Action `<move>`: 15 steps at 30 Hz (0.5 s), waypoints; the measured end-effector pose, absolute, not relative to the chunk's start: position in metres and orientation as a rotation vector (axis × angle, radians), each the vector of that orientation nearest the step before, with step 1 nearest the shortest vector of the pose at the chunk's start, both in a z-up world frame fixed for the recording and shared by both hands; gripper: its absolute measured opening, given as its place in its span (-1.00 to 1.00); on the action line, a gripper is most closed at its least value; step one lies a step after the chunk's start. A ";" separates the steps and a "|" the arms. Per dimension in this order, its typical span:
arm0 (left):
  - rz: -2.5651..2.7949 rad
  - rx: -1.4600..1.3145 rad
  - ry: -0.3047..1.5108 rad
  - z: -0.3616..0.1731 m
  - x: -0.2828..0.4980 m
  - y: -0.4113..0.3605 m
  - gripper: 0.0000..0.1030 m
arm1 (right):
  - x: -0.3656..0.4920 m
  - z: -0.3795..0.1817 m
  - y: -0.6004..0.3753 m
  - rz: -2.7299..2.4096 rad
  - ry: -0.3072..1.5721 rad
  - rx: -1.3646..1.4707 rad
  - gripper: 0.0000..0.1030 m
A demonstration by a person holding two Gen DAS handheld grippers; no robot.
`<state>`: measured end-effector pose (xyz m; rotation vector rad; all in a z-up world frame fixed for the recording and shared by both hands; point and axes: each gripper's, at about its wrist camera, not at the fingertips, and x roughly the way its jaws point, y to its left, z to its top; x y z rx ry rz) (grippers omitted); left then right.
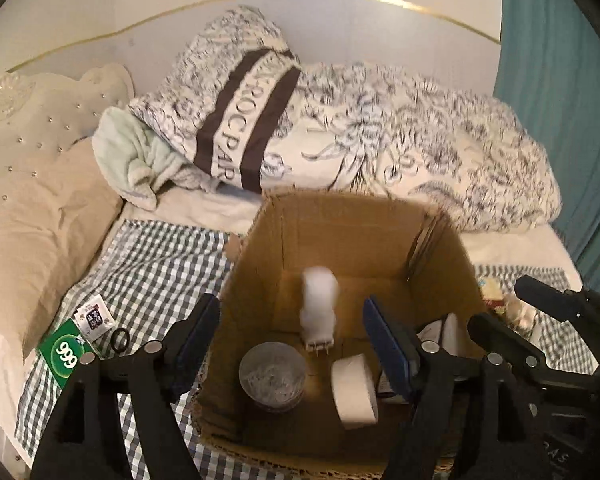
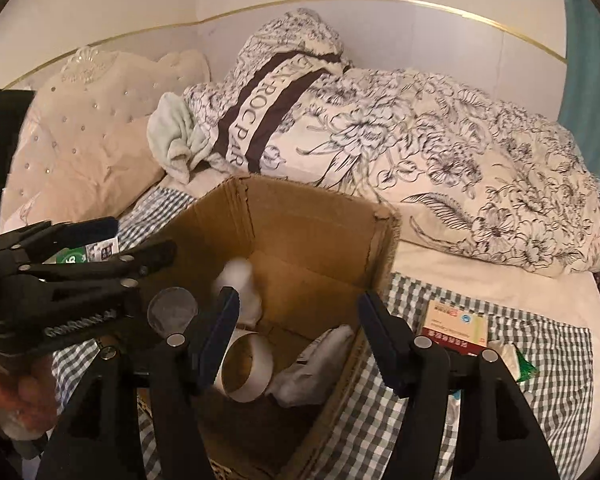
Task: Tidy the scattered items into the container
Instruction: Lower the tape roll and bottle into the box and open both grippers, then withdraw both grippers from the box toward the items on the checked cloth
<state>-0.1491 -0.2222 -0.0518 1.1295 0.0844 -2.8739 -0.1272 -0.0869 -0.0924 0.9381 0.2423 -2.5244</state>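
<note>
A: How are the hand-held grippers set?

B: The left hand-held gripper [image 1: 290, 330] is held spread above the cardboard box [image 1: 352, 216], nothing pinched; a blurred white plug [image 1: 319, 308] is seen between its blue pads, apparently dropping free. The right hand-held gripper [image 2: 296, 332] is likewise spread and empty over the box's corner at its 12 o'clock.

A: What is advised for the release?

B: Both should be kept wide and lifted straight clear, so that the box's soft corrugated wall is not clipped or the box tipped on the yielding bed.

A: What is already inside?

B: A clear round tub [image 1: 272, 376], smooth and rigid, a white tape roll [image 1: 356, 390] with a hollow core, and a limp white pouch [image 2: 312, 364].

A: And outside?

B: On the checked cloth [image 1: 148, 264], at 9 o'clock from the box, a glossy green packet [image 1: 66, 354], a small printed sachet [image 1: 94, 318] and a thin black ring [image 1: 120, 340] are left. At 3 o'clock a flat red-and-cream carton [image 2: 456, 326] is lying. Flat, thin items are best pinched by an edge.
</note>
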 end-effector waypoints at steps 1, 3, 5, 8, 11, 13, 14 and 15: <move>-2.882 1.107 0.088 -0.047 -0.146 -0.221 0.56 | -0.125 -0.089 -0.084 -2.536 0.234 0.925 0.29; -2.902 1.059 0.090 -0.038 -0.137 -0.218 0.64 | -0.121 -0.082 -0.077 -2.555 0.214 0.901 0.36; -2.917 1.022 0.091 -0.030 -0.130 -0.214 0.72 | -0.116 -0.074 -0.068 -2.574 0.190 0.878 0.39; -2.944 0.965 0.088 -0.019 -0.120 -0.206 0.80 | -0.109 -0.065 -0.057 -2.599 0.161 0.850 0.46; -2.955 0.924 0.071 -0.012 -0.111 -0.197 0.94 | -0.102 -0.056 -0.045 -2.616 0.139 0.825 0.55; -2.952 0.909 0.055 -0.009 -0.105 -0.189 0.94 | -0.096 -0.051 -0.037 -2.628 0.137 0.805 0.57; -2.958 0.903 0.058 -0.008 -0.103 -0.187 0.95 | -0.093 -0.049 -0.033 -2.633 0.140 0.798 0.60; -2.964 0.900 0.065 -0.007 -0.100 -0.184 0.95 | -0.089 -0.047 -0.029 -2.640 0.143 0.791 0.63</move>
